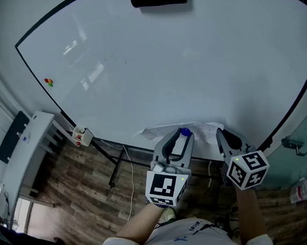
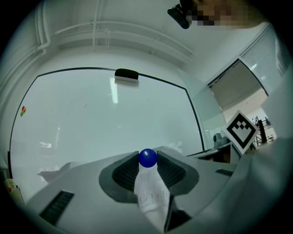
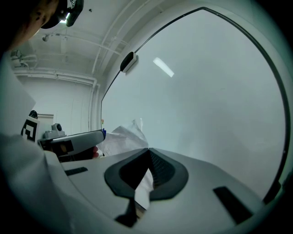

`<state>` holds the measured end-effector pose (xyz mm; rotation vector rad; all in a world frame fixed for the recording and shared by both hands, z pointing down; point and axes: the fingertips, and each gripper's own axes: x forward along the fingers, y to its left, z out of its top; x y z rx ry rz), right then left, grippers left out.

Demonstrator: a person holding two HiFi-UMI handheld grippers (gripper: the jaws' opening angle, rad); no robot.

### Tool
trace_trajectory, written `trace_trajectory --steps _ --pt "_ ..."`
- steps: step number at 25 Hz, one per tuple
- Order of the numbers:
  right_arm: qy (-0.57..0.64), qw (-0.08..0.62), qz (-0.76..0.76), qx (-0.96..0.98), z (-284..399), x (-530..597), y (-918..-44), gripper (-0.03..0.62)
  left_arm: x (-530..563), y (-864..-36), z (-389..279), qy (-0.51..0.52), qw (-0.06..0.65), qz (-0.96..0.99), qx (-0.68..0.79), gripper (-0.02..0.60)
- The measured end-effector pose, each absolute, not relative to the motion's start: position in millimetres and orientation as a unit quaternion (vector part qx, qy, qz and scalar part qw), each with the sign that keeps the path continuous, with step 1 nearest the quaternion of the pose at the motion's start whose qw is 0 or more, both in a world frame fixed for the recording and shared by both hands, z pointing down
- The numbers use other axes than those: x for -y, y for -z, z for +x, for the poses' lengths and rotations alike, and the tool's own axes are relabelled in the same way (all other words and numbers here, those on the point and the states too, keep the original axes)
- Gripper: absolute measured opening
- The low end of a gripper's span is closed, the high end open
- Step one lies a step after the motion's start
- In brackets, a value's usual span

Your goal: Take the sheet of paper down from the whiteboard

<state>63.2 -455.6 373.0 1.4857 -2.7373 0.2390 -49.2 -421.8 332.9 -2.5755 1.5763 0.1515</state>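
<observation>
Crumpled white paper sheet (image 1: 201,126), seemingly light and limp, clamped at both ends: left gripper (image 1: 180,138) (also pinching round blue magnet (image 2: 147,157)), right gripper (image 1: 224,135).

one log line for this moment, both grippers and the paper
left gripper: shut on sheet of paper plus blue magnet | right gripper: shut on same sheet | sheet: crumpled, low by whiteboard

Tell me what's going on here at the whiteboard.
A person holds a crumpled sheet of paper with two handheld grippers, low against the whiteboard. The left gripper is shut on the paper, with a small blue ball, perhaps a magnet, at its jaw tips. The right gripper pinches the same sheet further right.
</observation>
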Motion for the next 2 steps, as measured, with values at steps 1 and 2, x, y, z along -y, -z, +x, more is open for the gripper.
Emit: trace_trajectory --steps 1,2 --pt "-0.079 0.008 0.475 0.877 62.6 455.7 -372.4 0.012 422.2 -333.1 -49.2 -0.049 0.059 -0.851 -0.520 0.133" --pt "-0.081 0.006 0.473 0.877 62.1 455.7 -371.9 0.012 422.7 -333.4 -49.2 -0.048 0.059 -0.851 -0.520 0.133"
